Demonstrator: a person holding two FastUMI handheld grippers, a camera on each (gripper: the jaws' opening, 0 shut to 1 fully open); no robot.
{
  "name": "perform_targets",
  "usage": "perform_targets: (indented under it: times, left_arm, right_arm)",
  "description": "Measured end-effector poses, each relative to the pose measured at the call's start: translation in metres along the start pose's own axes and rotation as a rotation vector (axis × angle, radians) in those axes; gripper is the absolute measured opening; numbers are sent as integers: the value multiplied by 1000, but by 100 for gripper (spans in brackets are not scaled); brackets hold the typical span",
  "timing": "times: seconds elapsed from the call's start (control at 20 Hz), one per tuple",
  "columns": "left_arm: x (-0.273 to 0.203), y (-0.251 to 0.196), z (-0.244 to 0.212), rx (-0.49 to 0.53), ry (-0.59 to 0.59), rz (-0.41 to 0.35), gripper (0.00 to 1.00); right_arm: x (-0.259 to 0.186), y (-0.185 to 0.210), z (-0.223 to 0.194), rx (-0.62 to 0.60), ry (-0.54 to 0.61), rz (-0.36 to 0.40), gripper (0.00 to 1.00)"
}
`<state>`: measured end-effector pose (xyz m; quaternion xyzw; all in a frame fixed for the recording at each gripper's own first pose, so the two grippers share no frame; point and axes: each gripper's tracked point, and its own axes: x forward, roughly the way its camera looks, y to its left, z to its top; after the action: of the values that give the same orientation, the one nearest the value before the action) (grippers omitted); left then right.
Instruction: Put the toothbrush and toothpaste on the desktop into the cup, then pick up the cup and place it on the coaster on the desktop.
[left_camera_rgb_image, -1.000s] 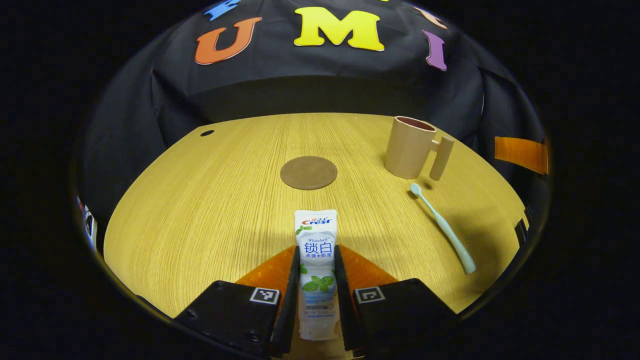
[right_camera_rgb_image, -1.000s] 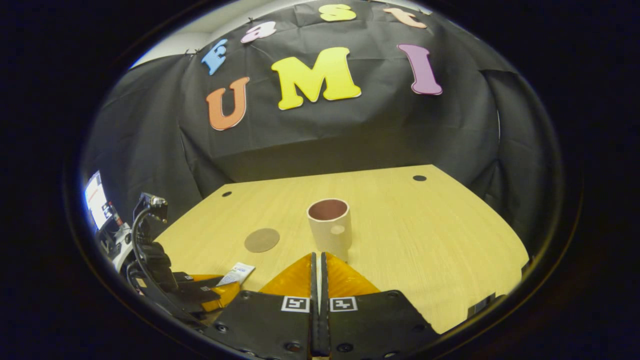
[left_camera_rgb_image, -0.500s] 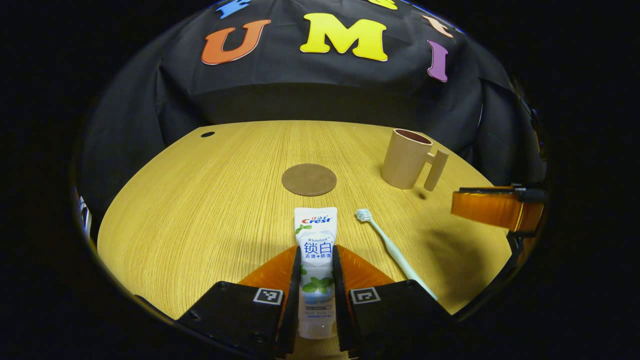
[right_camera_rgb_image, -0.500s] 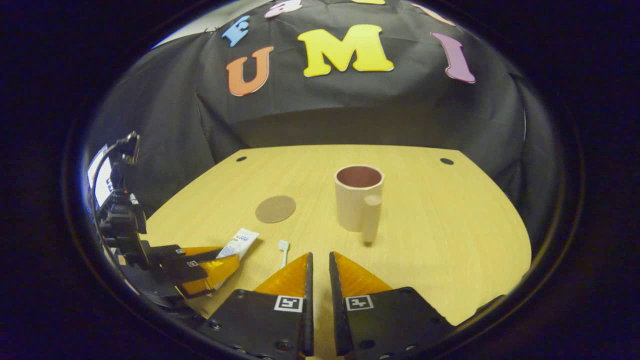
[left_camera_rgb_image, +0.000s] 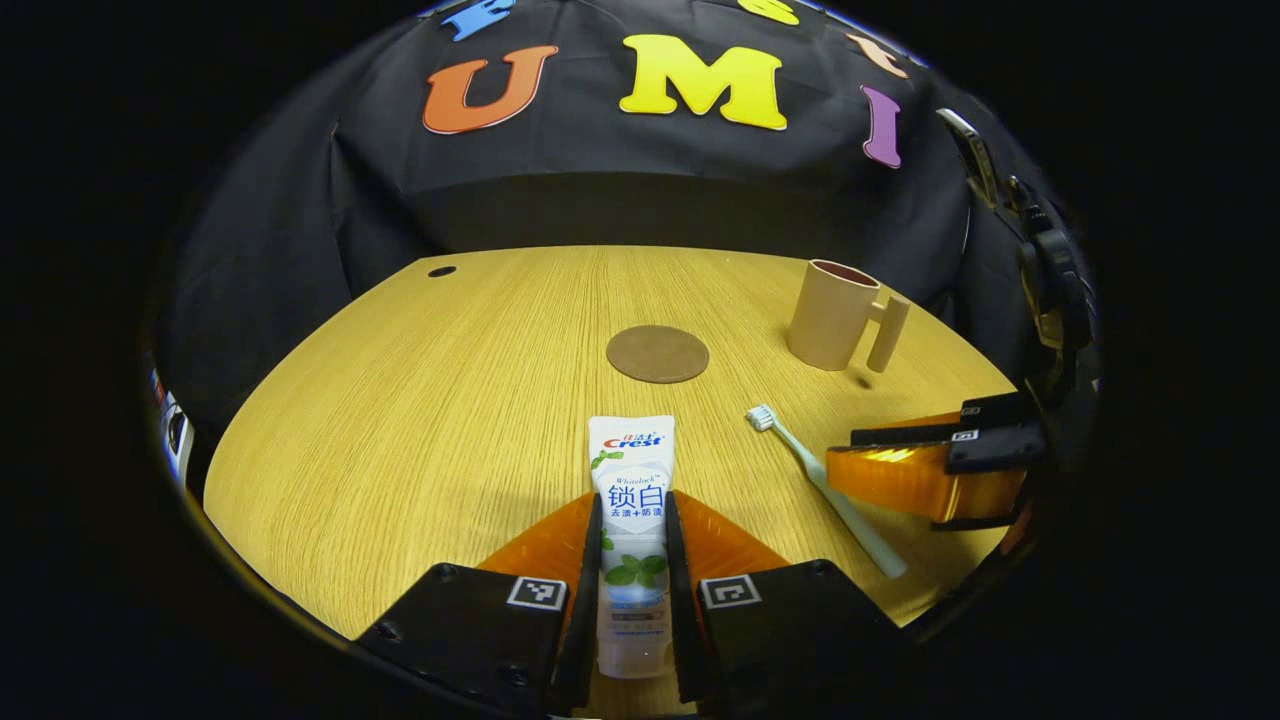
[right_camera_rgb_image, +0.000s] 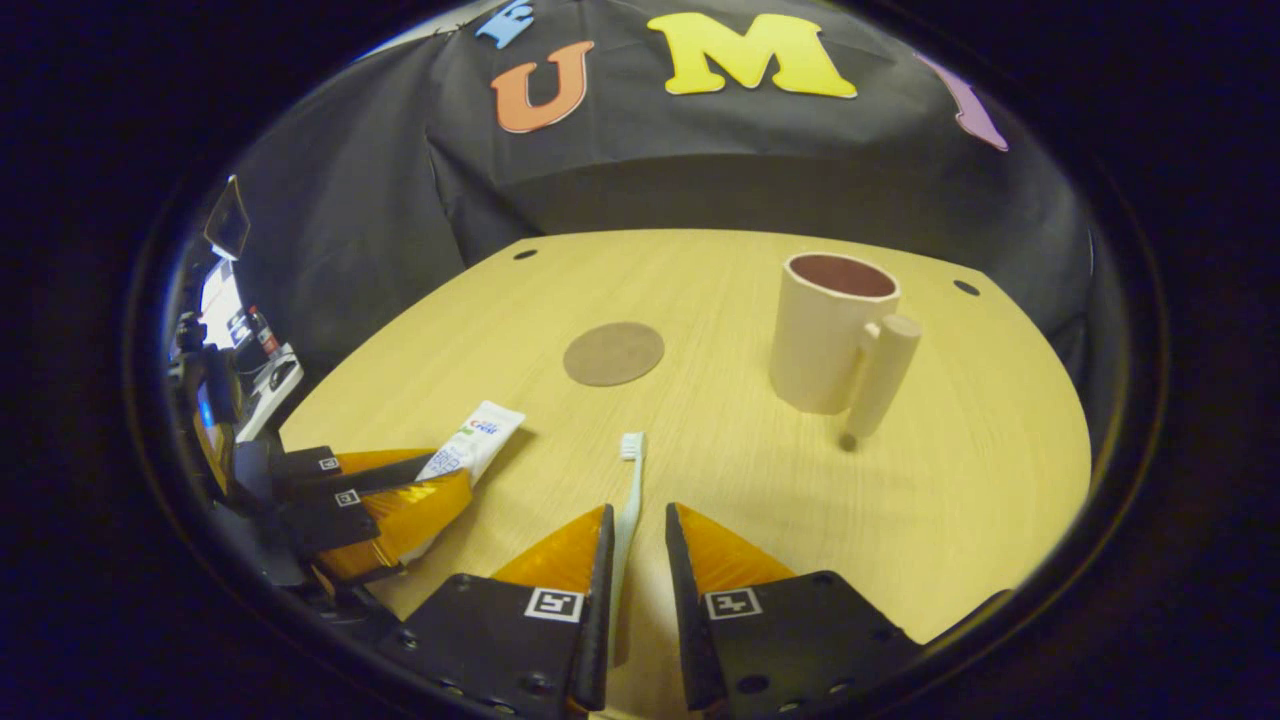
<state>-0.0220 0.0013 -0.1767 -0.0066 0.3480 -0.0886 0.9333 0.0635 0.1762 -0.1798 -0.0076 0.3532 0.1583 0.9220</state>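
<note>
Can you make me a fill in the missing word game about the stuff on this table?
1. The left hand-held gripper is shut on the ____.
2. The toothbrush lies between the open fingers of the ____ hand-held gripper.
3. The round brown coaster has ____ on it.
4. The cup stands upright with its ____ sticking out to one side.

Missing words: toothpaste; right; nothing; handle
</note>
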Motion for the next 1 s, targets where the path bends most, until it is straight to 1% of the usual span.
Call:
perform_targets:
  times: [0.1,0.2,0.35,0.4,0.45,0.5,0.55,0.6,0.65,0.7,0.75,0.8,0.85,0.9,1.0]
  left_arm:
    - [-1,1,0,-2,-3,-3,35]
    - [-2,1,-1,-5,-5,-5,35]
    - [-3,2,-2,-16,-5,-12,34]
    - [-2,2,-2,-17,-5,-14,34]
    - [-3,1,-2,-18,-4,-16,34]
    - [-3,1,-1,-19,-4,-19,35]
    - [-2,1,-1,-18,-3,-21,35]
    - [-2,1,-2,-20,-1,-24,35]
    - [-3,1,-2,-25,1,-27,35]
    - [-3,-1,-2,-30,4,-31,35]
    - [-2,-2,-3,-35,6,-35,35]
    - [-2,-3,-2,-37,6,-36,35]
    - [-1,-3,-2,-37,6,-36,35]
    - [-2,-3,-2,-37,6,-36,35]
    - [-2,-4,-2,-45,8,-39,34]
  right_arm:
    - [5,0,-2,-12,11,-7,32]
    - [11,0,-5,-24,25,-20,32]
    - [15,-1,-1,-47,17,-39,32]
    - [15,0,-1,-53,16,-43,27]
    - [15,0,-2,-67,19,-46,32]
    - [8,2,2,-76,12,-35,31]
    - [18,1,-4,-79,25,-41,30]
    - [18,2,-3,-90,22,-35,9]
    - [15,3,-4,-93,26,-27,13]
    - [15,3,-2,-80,25,-21,13]
    - [16,4,-1,-70,28,-15,5]
    - [15,3,0,-60,25,-13,1]
    - [14,1,1,-49,18,-23,2]
    - [11,-2,5,-40,2,-25,0]
    - [3,-2,15,-31,-39,-23,1]
